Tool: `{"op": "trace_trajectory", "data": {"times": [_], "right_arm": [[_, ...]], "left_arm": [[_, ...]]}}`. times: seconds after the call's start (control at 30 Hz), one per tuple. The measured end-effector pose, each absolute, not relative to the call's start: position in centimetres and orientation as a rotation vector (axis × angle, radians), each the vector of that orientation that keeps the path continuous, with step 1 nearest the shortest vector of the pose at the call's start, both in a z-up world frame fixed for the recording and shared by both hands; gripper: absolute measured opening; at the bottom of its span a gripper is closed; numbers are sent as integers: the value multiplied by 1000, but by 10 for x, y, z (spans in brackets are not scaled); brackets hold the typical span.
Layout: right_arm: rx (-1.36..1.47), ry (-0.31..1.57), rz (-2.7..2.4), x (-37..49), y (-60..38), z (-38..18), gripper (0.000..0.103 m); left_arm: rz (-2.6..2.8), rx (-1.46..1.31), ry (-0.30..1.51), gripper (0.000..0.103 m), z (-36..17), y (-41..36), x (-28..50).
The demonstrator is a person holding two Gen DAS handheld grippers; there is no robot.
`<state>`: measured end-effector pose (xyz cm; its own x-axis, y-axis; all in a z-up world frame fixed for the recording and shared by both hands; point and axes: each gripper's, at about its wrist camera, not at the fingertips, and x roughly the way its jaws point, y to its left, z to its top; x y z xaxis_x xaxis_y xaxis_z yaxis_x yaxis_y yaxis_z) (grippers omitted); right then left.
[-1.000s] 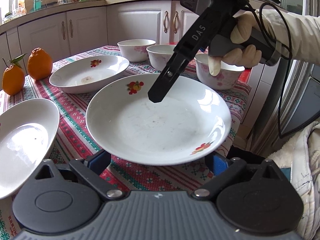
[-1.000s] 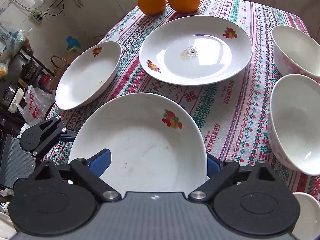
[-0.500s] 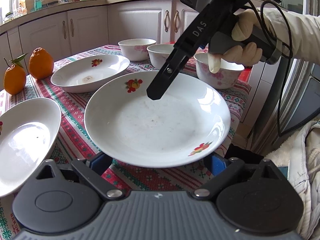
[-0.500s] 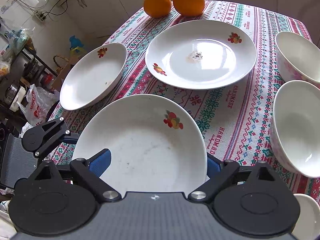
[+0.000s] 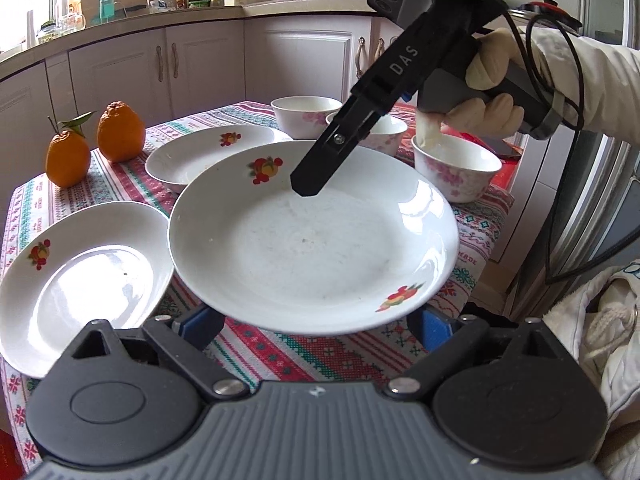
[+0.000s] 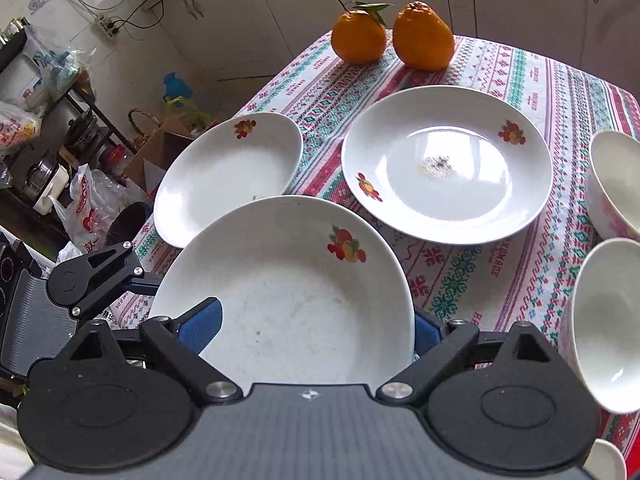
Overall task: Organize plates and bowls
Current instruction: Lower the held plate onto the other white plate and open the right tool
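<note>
A large white plate with fruit prints hangs just above the striped tablecloth, carried from opposite sides by both grippers. My left gripper stands wide, its blue pads tucked under the near rim against the plate's body. My right gripper clamps the opposite rim of the plate. One of its pads lies over the edge and the other sits below it. In the left wrist view its black finger reaches over the far rim. Two more plates lie on the table.
Three floral bowls stand at the far right of the table. Two oranges sit at the far left corner. A gloved hand holds the right gripper. White cabinets stand behind the table.
Both grippers have risen with the plate between them. It has come up off the cloth and its edge now overhangs the near left plate.
</note>
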<state>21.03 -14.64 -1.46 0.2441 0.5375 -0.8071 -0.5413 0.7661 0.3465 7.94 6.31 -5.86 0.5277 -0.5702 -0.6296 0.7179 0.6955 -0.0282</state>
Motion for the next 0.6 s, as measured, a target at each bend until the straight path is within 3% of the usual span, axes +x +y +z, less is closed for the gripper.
{"op": "trace_trajectory", "data": {"times": [0.6], "right_arm": [[-117, 1036, 946, 264, -29, 4, 98]], "left_arm": [[-543, 165, 673, 97, -39, 146, 92]]}}
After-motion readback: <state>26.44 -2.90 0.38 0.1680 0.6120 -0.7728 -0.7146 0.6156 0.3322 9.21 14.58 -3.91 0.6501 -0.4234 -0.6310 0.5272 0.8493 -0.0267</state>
